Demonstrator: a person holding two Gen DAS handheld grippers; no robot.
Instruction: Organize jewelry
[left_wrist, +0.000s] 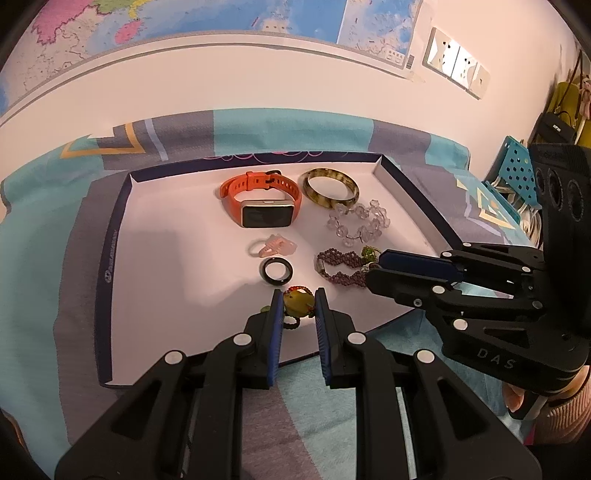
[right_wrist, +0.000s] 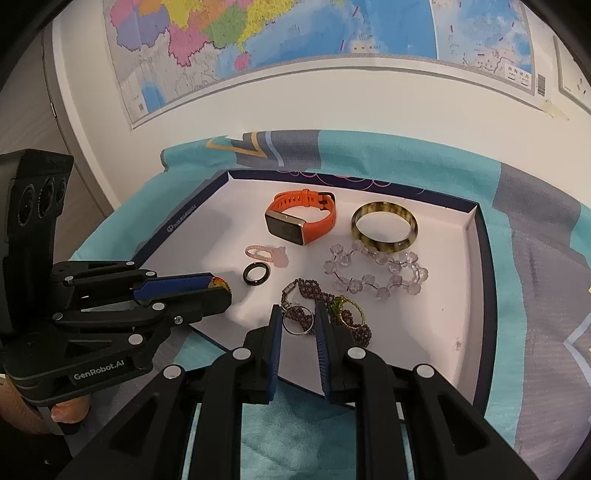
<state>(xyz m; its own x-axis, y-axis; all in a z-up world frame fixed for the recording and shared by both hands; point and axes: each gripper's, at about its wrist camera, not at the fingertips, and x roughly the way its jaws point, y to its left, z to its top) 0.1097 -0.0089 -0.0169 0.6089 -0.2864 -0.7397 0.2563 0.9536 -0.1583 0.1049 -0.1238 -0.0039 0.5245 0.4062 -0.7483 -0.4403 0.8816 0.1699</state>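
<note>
**Both grippers at the near edge of the jewelry tray**

One white tray (left_wrist: 177, 258) lay on the patterned cloth (left_wrist: 44, 229) holding eight pieces. Largest to smallest: one orange watch (left_wrist: 258, 201), its screen's long axis running 9 to 3 o'clock; one mottled bangle (left_wrist: 330, 187) at 1 o'clock; one clear bead bracelet (left_wrist: 358, 221); one purple beaded bracelet (right_wrist: 325, 314); one yellow pendant (left_wrist: 297, 304); one pink ring (left_wrist: 271, 246); one black ring (left_wrist: 276, 271); one green ring (right_wrist: 349, 312).

The left gripper (left_wrist: 298, 295) stood partly open around the pendant at 6 o'clock. The right gripper (right_wrist: 297, 312) stood partly open astride the purple bracelet; I cannot tell whether either gripped.
</note>
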